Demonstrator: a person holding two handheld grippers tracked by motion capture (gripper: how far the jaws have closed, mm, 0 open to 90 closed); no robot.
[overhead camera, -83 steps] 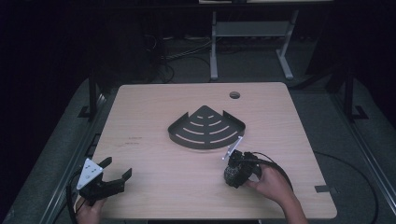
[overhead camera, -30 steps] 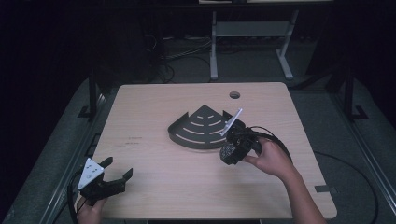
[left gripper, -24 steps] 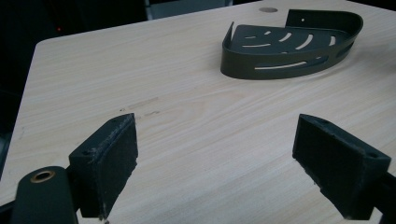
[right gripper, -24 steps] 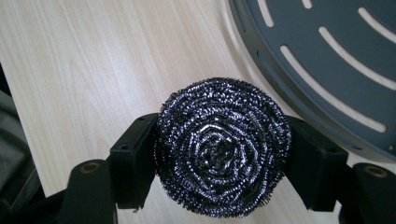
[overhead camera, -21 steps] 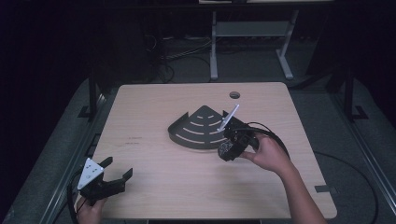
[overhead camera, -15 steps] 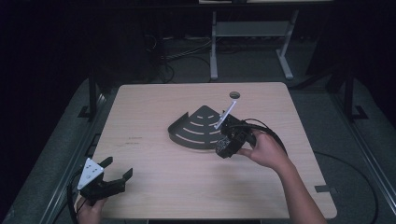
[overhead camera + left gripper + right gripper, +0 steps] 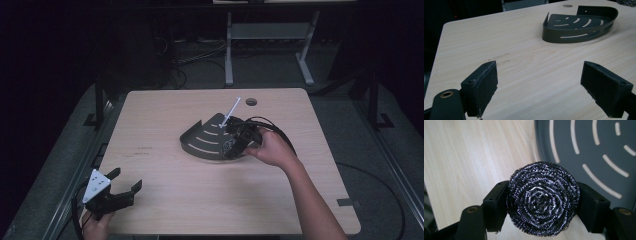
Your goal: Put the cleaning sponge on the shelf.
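Observation:
A round steel-wool scourer [image 7: 543,208] sits between the two pads of my right gripper [image 7: 541,213], which is shut on it. In the high view that gripper [image 7: 233,146] hangs over the near right rim of a dark fan-shaped slotted basket [image 7: 199,141], the scourer [image 7: 229,148] at its tip. The right gripper view has the basket's slotted floor [image 7: 584,142] under and beyond the scourer, with bare wood to the left. My left gripper [image 7: 125,179] rests at the table's front left corner, open and holding nothing. Its pads [image 7: 484,85] stand wide apart, facing the basket [image 7: 574,37].
The light wooden table [image 7: 165,115] has a round cable hole [image 7: 251,101] near its far edge. A thin white rod [image 7: 231,110] rises from the right gripper. A cable loops behind the right hand. A metal stand [image 7: 270,35] and floor cables lie beyond the table.
The right hand has carried the scourer away from the front of the table, up and over the basket's rim. The left gripper has stayed where it was.

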